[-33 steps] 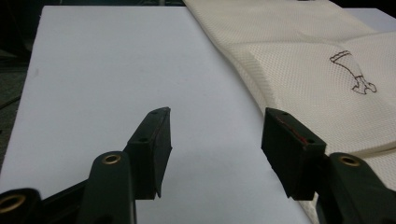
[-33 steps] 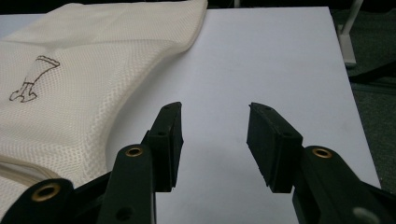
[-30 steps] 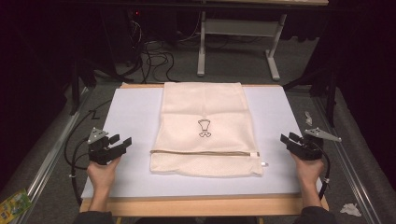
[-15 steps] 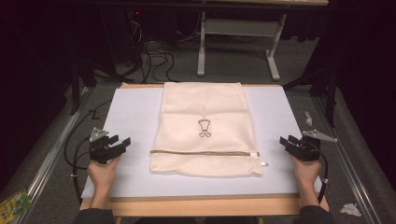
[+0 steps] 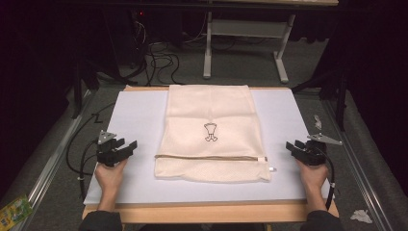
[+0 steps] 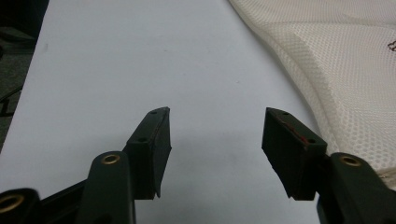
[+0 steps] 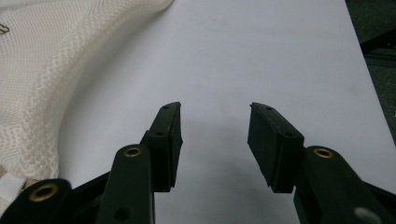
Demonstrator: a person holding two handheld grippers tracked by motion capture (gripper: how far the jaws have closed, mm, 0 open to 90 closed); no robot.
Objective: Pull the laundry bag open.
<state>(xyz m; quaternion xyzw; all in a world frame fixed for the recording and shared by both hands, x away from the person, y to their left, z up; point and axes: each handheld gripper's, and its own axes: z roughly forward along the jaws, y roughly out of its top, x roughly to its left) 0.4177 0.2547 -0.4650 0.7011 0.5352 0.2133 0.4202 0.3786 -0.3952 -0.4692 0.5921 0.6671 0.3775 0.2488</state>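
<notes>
White-topped table in a dark room, a cream mesh laundry bag laid flat between two idle grippers

High view: the white table top [image 5: 120,115] carries the mesh laundry bag [image 5: 211,134] at its middle, zipper [image 5: 207,157] near the person's edge; the left gripper [image 5: 126,146] and right gripper [image 5: 294,146] rest well apart from it, both released. Left gripper view: jaws spread over bare table, mesh [image 6: 336,70] to one side. Right gripper view: jaws parted, nothing between them, bag edge [image 7: 51,88] close by. Risk, as I judge it: pinching only the top layer would let the limp mesh bunch and slide
</notes>
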